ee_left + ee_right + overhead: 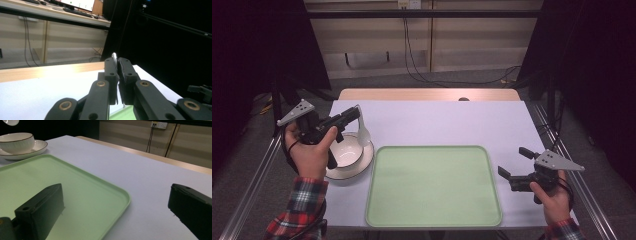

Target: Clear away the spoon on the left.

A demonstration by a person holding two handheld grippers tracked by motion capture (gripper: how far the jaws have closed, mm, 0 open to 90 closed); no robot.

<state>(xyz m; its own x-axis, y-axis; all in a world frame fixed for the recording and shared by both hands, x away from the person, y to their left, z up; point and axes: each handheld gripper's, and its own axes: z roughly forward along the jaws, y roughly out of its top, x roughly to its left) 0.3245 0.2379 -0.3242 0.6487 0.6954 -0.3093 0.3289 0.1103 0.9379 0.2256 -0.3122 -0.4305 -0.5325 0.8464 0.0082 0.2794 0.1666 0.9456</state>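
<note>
My left gripper (355,114) is raised over the left side of the table and shut on a white spoon (362,129), which hangs down just above a white bowl (346,150). The bowl stands on a white saucer (360,166). In the left gripper view the jaws (117,65) are pressed together, with the spoon's white end (114,55) poking out between them. My right gripper (514,161) is low at the table's right, open and holding nothing, beside the right rim of a light green tray (432,186). In the right gripper view the gripper (116,202) spans the tray's corner (125,195).
The table is covered with a white sheet (437,122), with a wooden strip (427,94) along its far edge. Metal rails run down both sides. Black curtains stand left and right, and cables lie on the floor behind.
</note>
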